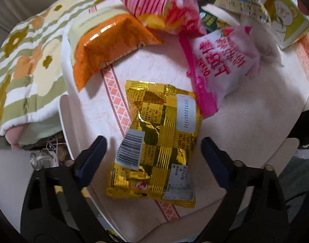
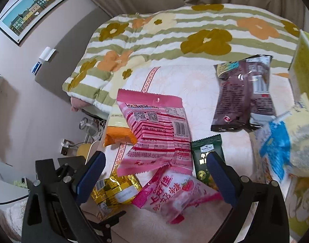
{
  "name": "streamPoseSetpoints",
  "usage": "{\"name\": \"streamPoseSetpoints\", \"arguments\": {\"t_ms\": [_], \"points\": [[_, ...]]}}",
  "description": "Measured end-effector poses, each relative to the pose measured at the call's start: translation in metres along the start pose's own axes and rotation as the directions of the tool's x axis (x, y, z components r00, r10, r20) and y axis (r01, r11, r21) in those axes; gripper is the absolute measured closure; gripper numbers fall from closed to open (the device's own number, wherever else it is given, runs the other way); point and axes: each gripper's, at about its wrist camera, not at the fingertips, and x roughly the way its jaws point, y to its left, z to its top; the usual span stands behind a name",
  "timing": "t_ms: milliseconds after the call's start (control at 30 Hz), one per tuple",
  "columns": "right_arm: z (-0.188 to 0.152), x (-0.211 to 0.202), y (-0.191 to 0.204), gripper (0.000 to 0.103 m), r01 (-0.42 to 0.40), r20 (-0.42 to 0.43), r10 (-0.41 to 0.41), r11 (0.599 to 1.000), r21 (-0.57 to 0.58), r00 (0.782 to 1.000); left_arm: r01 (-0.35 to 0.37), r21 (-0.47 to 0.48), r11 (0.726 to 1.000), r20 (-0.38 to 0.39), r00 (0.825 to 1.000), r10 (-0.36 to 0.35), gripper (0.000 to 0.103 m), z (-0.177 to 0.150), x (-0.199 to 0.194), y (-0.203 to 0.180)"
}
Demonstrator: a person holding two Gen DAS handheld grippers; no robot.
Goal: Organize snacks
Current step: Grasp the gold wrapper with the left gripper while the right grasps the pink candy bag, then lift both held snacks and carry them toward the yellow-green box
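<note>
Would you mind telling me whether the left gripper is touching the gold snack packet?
Apart. In the left wrist view, the open left gripper straddles the gold snack packet, with pale tablecloth visible between each jaw and the packet's edges.

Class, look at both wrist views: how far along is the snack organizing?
Done: nothing looks sorted; the packets lie scattered on the cloth.
In hand: nothing; the left gripper is open around the gold packet, and the right gripper is open over the pink striped packet.
Left: everything, including the brown packet.
</note>
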Motion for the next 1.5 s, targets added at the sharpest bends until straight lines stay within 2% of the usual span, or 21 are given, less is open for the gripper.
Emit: {"name": "streamPoseSetpoints", "arguments": {"t_ms": [133,267,367,467,600,633,1100,1433,1500], "points": [[0.006,0.015,-0.003,0.004,-0.018,-0.030,0.018,1.000,-0.016,0.999,0.019,-0.015,1.000,-0.021,1.000,-0.019,0.015,0.000,0.008,0.003],[0.010,0.028,-0.007,0.004,-0.032,-0.059,0.031,0.999,-0.019,0.998,0.057,-0.032,0.998,-0.010,0.998,-0.057,0.016,-0.002,0.010,0.006],[0.013,0.037,-0.009,0.004,-0.043,-0.078,0.041,0.999,-0.022,0.996,0.060,-0.031,0.998,-0.005,0.998,-0.060,0.018,-0.001,0.011,0.010],[0.015,0.044,-0.010,0.004,-0.052,-0.091,0.049,0.998,-0.027,0.995,0.054,-0.036,0.998,0.013,0.998,-0.054,0.032,-0.001,0.007,0.011],[0.019,0.053,-0.015,0.004,-0.065,-0.113,0.062,0.998,-0.023,0.992,0.090,-0.105,0.990,0.013,0.996,-0.089,0.043,0.004,0.004,0.022],[0.020,0.055,-0.017,0.004,-0.072,-0.119,0.069,0.997,-0.018,0.990,0.098,-0.118,0.988,0.017,0.995,-0.097,0.052,0.004,0.003,0.024],[0.027,0.077,-0.023,0.004,-0.129,-0.167,0.128,0.992,0.005,0.978,0.111,-0.220,0.969,0.079,0.992,-0.095,0.053,0.011,-0.022,0.034],[0.019,0.063,-0.022,0.031,-0.130,-0.139,0.132,0.991,0.023,0.981,0.099,-0.255,0.962,0.123,0.990,-0.069,0.053,0.005,-0.044,0.040],[0.018,0.057,-0.020,0.032,-0.134,-0.124,0.136,0.991,0.028,0.983,0.099,-0.259,0.961,0.136,0.989,-0.066,0.053,0.004,-0.050,0.041]]}}
